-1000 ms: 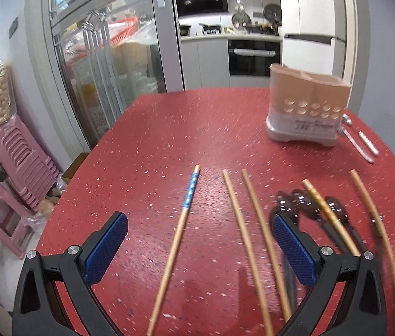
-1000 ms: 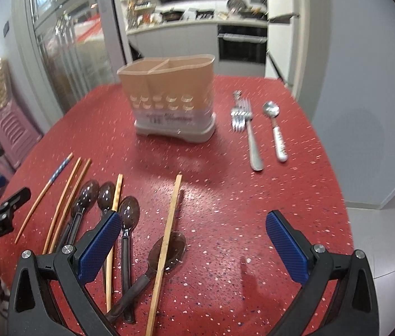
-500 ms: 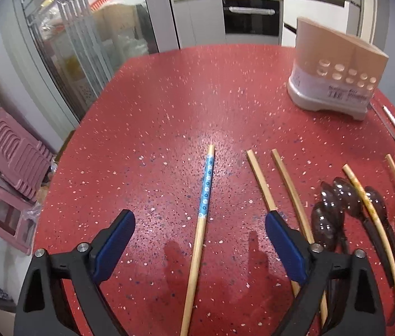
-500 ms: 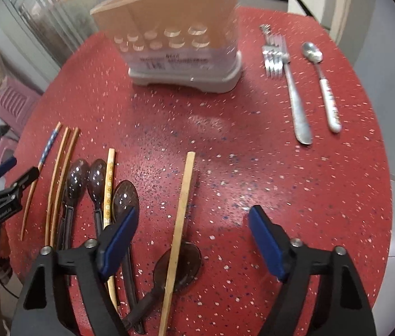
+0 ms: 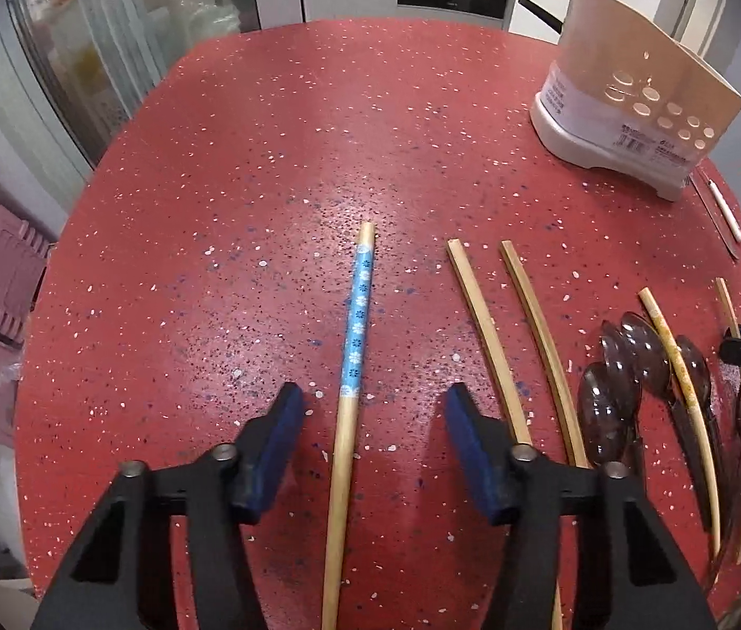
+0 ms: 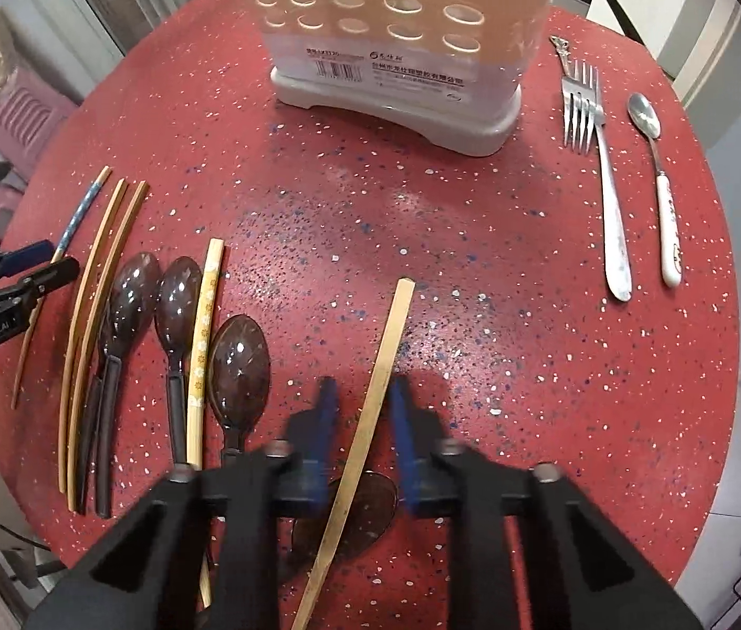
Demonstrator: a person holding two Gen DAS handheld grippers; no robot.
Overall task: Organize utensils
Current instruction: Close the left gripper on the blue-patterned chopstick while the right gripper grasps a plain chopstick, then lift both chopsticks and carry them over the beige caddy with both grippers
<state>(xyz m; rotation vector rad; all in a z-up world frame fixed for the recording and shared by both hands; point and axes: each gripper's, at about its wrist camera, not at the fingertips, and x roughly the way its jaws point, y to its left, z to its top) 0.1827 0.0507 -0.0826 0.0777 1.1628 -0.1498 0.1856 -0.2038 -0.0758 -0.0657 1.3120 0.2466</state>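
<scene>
The left gripper (image 5: 370,401) hangs low over the red worktop (image 5: 275,168) with its fingers apart, one on each side of the blue-patterned chopstick (image 5: 353,362), which lies flat and touches neither pad. Two plain chopsticks (image 5: 491,336) lie just beside it to the right, then a cluster of dark spoons (image 5: 627,362).

The right gripper (image 6: 358,394) straddles a flat wooden chopstick (image 6: 381,373) whose near end rests across another dark spoon (image 6: 359,509). Its fingers stand close to the stick on both sides with narrow gaps showing (not clamped).

The utensil holder (image 6: 396,47) stands upright at the far side, with a fork (image 6: 604,157) and a white-handled spoon (image 6: 661,184) lying to its right.
</scene>
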